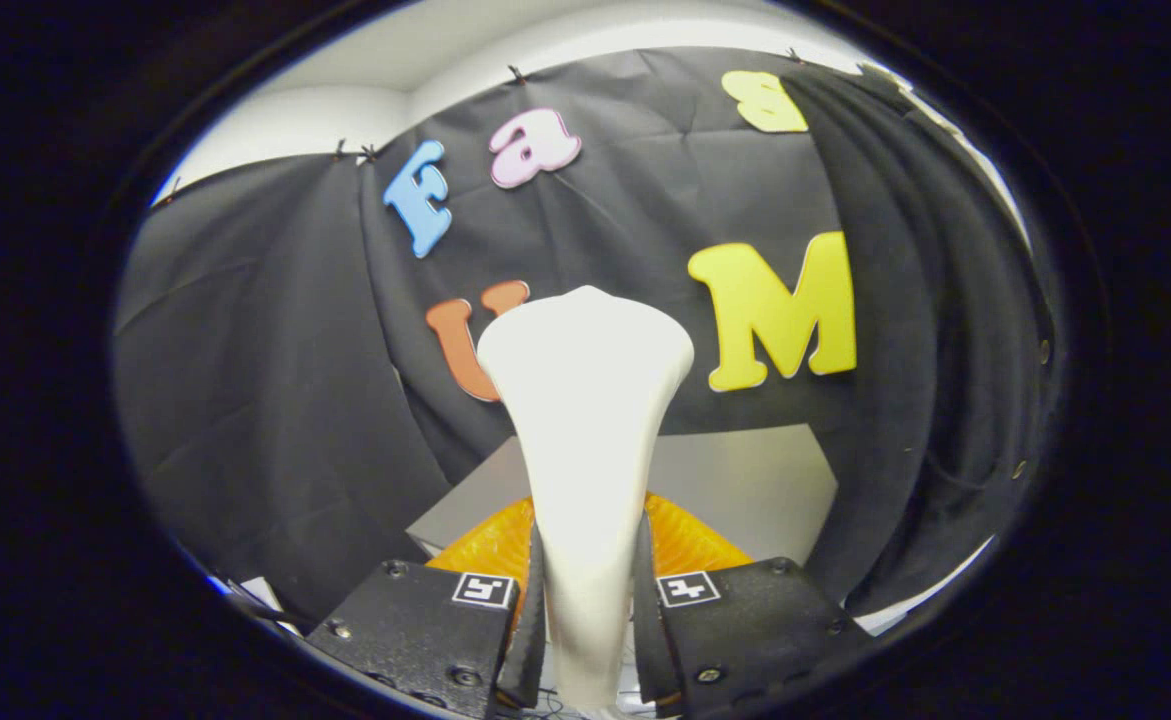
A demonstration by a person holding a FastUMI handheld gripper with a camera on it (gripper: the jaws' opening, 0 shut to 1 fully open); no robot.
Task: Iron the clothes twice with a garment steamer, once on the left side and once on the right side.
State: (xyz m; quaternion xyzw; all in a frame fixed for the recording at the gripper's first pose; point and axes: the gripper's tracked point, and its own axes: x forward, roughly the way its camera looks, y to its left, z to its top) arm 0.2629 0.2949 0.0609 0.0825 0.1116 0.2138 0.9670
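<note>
A white garment steamer [585, 440] stands upright between my two black fingers, its handle pinched by both pads and its wide head rising ahead toward the booth wall. My gripper [585, 620] is shut on that handle. An orange garment [685, 540] lies on the grey table [755, 480] just beyond the fingers, mostly hidden behind the steamer and the fingers.
Black cloth walls close in on the left, the back and the right, with a hanging fold of curtain [905, 350] at the right close to the table's edge. A pale floor strip [915, 600] shows below the curtain.
</note>
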